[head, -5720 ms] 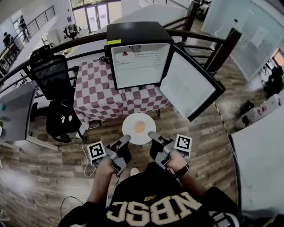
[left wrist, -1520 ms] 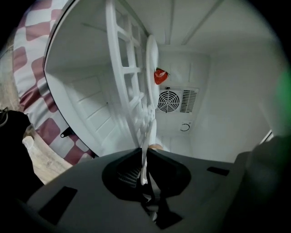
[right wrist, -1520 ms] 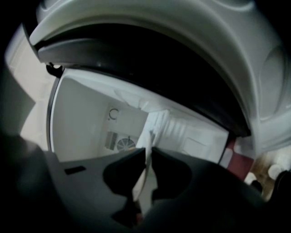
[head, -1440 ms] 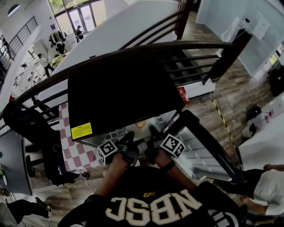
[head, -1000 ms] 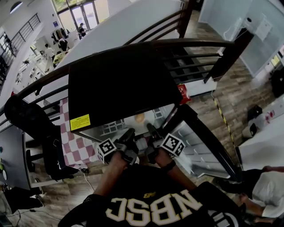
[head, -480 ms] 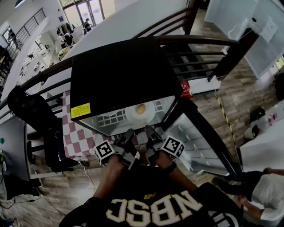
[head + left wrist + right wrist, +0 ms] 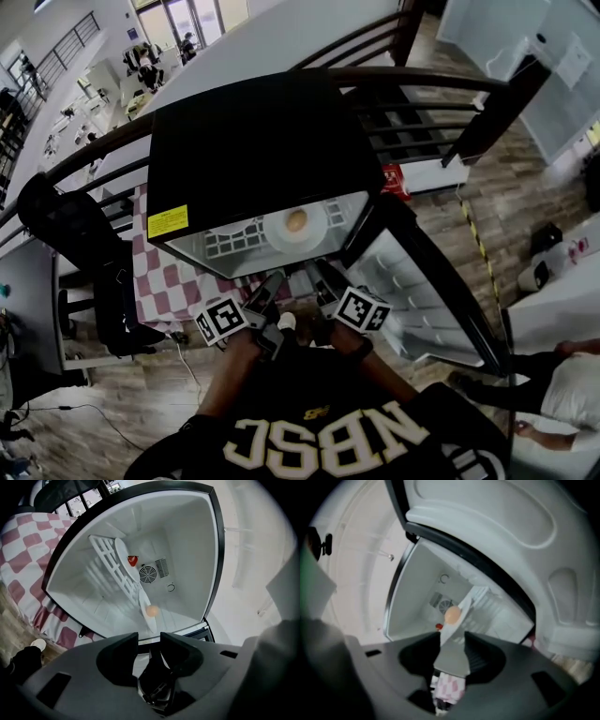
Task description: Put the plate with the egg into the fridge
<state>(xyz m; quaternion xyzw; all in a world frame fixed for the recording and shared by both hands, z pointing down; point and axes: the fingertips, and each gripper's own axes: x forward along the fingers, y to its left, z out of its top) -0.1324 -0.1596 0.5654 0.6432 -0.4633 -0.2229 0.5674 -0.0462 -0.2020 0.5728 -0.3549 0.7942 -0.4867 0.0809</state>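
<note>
My left gripper has its jaws a little apart with nothing between them. My right gripper is parted about as far and also grips nothing. The white plate with the egg sits ahead of both sets of tips, on the white grid shelf inside the open black mini fridge, seen edge-on in line with each gap.

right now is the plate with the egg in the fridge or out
In: the plate, egg on it, lies inside the fridge, behind its front edge; the door stands open.
</note>
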